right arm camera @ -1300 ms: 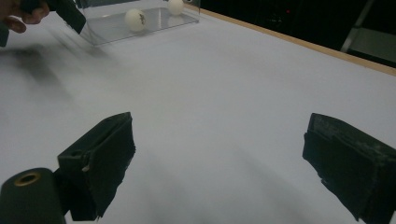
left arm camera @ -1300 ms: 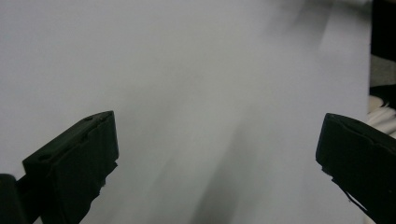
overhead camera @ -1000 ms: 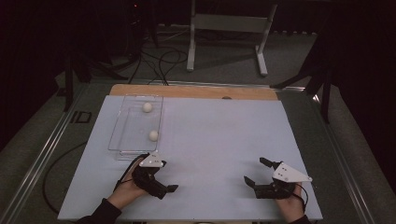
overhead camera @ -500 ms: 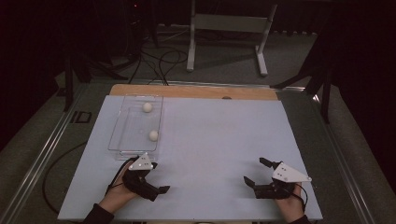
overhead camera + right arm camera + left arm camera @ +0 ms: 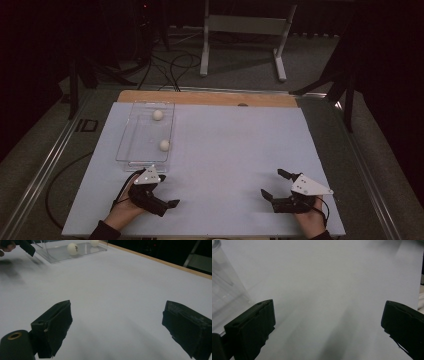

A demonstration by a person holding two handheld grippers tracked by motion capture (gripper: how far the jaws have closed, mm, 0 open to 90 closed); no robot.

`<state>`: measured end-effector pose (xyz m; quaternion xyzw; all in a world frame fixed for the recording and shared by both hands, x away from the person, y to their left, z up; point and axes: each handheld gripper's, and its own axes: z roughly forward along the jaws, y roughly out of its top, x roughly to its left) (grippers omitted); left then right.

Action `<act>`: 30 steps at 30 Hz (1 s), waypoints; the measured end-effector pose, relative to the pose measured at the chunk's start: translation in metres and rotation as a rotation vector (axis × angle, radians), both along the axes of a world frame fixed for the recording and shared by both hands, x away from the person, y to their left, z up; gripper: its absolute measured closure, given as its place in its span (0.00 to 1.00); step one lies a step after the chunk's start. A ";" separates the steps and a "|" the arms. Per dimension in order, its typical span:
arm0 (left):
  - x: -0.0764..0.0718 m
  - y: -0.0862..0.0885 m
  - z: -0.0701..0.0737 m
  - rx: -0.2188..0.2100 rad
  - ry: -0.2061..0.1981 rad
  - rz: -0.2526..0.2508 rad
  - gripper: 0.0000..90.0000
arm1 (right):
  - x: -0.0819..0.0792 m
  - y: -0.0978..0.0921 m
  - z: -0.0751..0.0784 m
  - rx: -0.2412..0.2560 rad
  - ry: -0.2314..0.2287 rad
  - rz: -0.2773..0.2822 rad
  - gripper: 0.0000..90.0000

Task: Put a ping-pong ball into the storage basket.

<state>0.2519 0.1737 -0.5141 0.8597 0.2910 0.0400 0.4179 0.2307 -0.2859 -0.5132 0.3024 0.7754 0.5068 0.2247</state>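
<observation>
A clear plastic tray [image 5: 124, 159] lies on the left half of the white table and holds two white balls, one far [image 5: 158, 114] and one near [image 5: 164, 145]. My left gripper [image 5: 167, 191] rests open just in front of the tray's near end, with nothing between its fingers. In the left gripper view the open left gripper [image 5: 327, 322] faces bare table, with the tray's corner [image 5: 224, 290] at the left. My right gripper [image 5: 273, 183] stands open at the near right. In the right gripper view the right gripper [image 5: 117, 325] looks across the table at the tray [image 5: 57, 255] and a ball [image 5: 72, 248].
The white sheet [image 5: 235, 145] covers the table, with a wooden strip [image 5: 210, 98] along the far edge. A grey metal stand [image 5: 245, 30] and cables lie on the floor beyond. A metal rail [image 5: 45, 165] runs along the left side.
My left gripper has drawn back a little toward the near left, away from the tray's end. The right gripper and the balls have stayed put.
</observation>
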 end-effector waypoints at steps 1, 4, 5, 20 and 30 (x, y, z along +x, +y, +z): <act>0.000 -0.001 -0.001 0.001 -0.001 0.001 0.00 | 0.000 0.000 0.000 -0.001 0.000 0.000 0.10; 0.000 -0.004 -0.003 -0.003 -0.003 -0.002 0.00 | 0.000 0.000 0.000 -0.002 0.002 0.001 0.10; 0.000 -0.005 -0.003 0.000 -0.006 -0.004 0.01 | 0.000 0.000 -0.001 -0.001 0.002 0.002 0.10; -0.001 -0.010 -0.005 0.012 -0.022 -0.012 0.00 | 0.001 0.000 -0.001 -0.002 0.006 0.002 0.10; -0.001 -0.008 -0.004 0.002 -0.025 -0.016 0.00 | 0.001 0.000 -0.002 -0.006 0.006 0.001 0.10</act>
